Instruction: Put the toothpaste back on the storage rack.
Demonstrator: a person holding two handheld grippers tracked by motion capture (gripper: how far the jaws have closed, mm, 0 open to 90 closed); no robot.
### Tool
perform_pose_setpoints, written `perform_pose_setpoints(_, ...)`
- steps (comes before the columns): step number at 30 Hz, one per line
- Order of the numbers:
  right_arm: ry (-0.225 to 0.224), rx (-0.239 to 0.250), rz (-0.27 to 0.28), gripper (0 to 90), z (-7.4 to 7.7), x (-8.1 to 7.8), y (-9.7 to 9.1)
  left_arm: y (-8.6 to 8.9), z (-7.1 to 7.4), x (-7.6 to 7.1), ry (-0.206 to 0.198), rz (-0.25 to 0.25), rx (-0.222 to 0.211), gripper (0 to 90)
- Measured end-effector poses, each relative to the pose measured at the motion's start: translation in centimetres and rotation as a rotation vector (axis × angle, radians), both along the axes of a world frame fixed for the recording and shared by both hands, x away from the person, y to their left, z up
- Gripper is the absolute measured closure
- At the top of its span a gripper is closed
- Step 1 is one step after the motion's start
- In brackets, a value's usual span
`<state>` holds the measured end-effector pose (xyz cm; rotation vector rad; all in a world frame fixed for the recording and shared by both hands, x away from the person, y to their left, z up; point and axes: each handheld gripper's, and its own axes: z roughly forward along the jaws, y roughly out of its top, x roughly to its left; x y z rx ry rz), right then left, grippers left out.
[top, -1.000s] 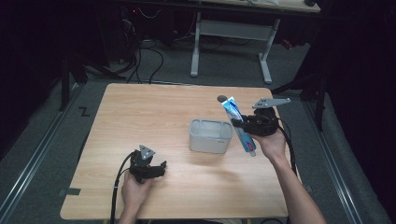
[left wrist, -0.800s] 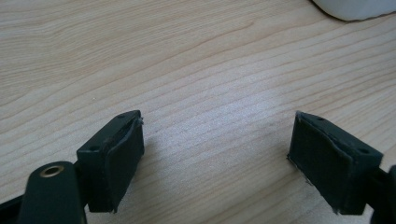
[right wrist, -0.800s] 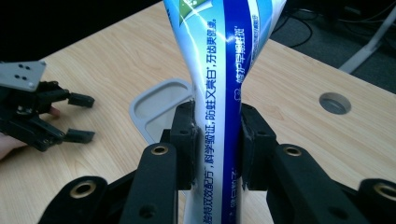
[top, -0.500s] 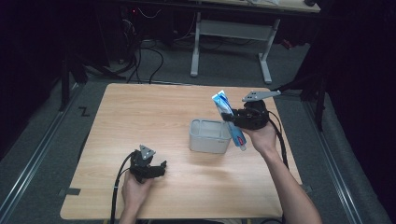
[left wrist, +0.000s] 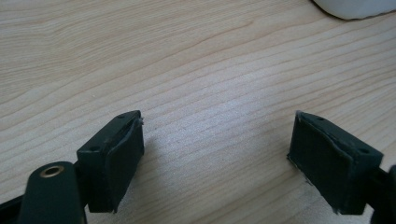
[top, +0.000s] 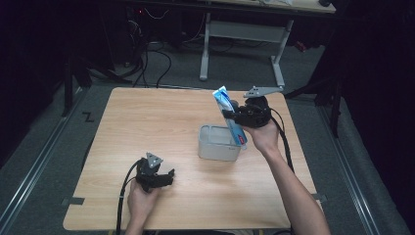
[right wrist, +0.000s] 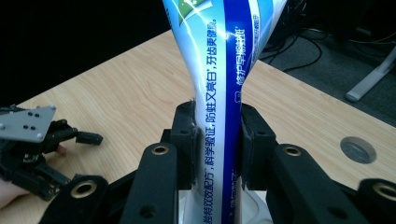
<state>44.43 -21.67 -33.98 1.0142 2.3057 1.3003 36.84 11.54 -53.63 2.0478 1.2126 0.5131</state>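
The right tongs (top: 234, 116) are clamped on a blue-and-white toothpaste tube (top: 230, 121), both pads pressing its middle. The tube stands tilted, its lower end over the right rim of a grey plastic container (top: 215, 147) that sits near the middle of the wooden counter (top: 147, 122). In the right gripper view the tube (right wrist: 224, 93) rises between the jaws. The left tongs (top: 165, 177) rest low on the counter near its front edge, jaws spread wide with nothing between them, well apart from the container.
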Motion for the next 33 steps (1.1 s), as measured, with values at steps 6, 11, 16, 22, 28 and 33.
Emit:
perform_pose_setpoints(6,-0.006,0.012,-0.01,71.2,-0.2,1.0,0.9,0.0,0.0,0.0,0.0,0.0,0.0,18.3)
perform_pose_setpoints(11,-0.004,0.019,-0.03,71.1,-0.2,1.6,1.3,0.0,0.0,0.0,-0.001,-0.001,0.001,18.3)
perform_pose_setpoints(16,-0.025,-0.019,-0.039,71.0,0.4,2.1,2.3,0.0,0.0,0.0,0.001,-0.004,0.001,18.3)
perform_pose_setpoints(22,-0.012,-0.024,-0.068,71.0,0.1,3.2,3.0,0.0,0.0,-0.1,0.001,-0.009,0.0,18.3)
perform_pose_setpoints(28,-0.015,-0.036,-0.068,70.7,0.0,3.6,3.6,0.0,0.0,-0.1,0.001,-0.01,0.001,18.3)
perform_pose_setpoints(33,-0.01,-0.046,-0.056,70.7,-0.4,3.9,4.1,0.0,0.0,-0.1,0.003,-0.008,0.002,18.4)
